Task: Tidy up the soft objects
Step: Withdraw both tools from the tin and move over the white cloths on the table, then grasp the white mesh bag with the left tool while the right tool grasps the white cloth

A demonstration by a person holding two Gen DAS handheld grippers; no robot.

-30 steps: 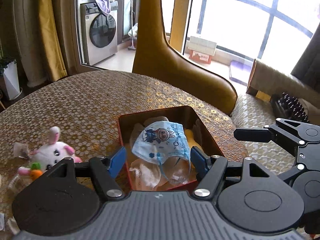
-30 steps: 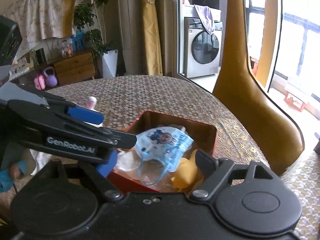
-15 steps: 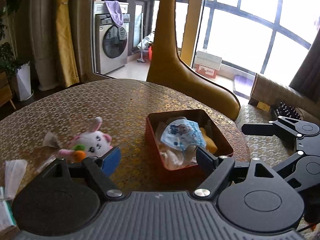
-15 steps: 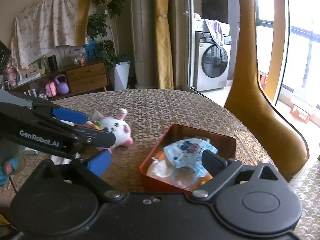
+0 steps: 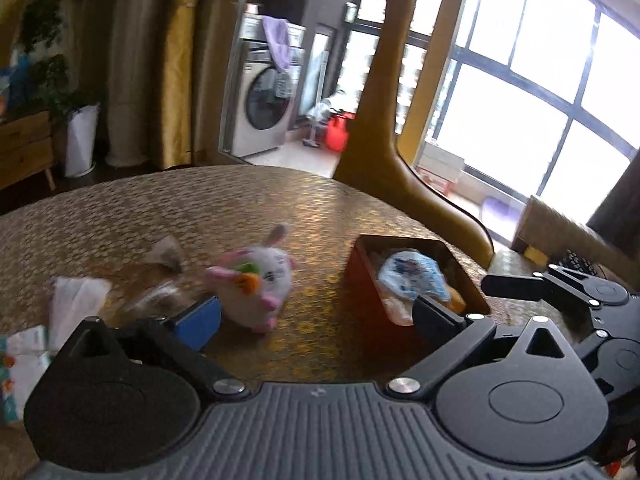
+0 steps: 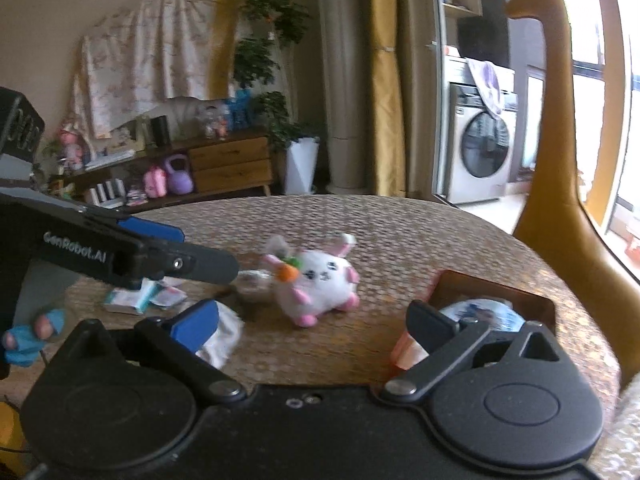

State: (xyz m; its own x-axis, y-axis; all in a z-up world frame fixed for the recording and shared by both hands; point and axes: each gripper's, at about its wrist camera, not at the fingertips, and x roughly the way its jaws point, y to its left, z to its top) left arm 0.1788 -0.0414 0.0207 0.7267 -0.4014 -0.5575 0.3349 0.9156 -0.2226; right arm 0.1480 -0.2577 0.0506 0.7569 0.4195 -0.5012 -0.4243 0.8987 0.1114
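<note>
Red tin [image 5: 362, 276] holds a blue printed mask [image 5: 414, 278] (atop clear wrappers); both tongs gape empty.

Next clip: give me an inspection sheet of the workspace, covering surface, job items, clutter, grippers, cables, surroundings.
Surface: round table, gold patterned cover.
Job's things: plush bunny lying on the table; blue mask inside the red box.
Clutter: wrappers and tissue packets at the left edge.
Grippers: left gripper and right gripper both open, jaws just widened, nothing between them.
Cables: nothing seen.
Surroundings: giraffe figure, washing machine, potted plant.
</note>
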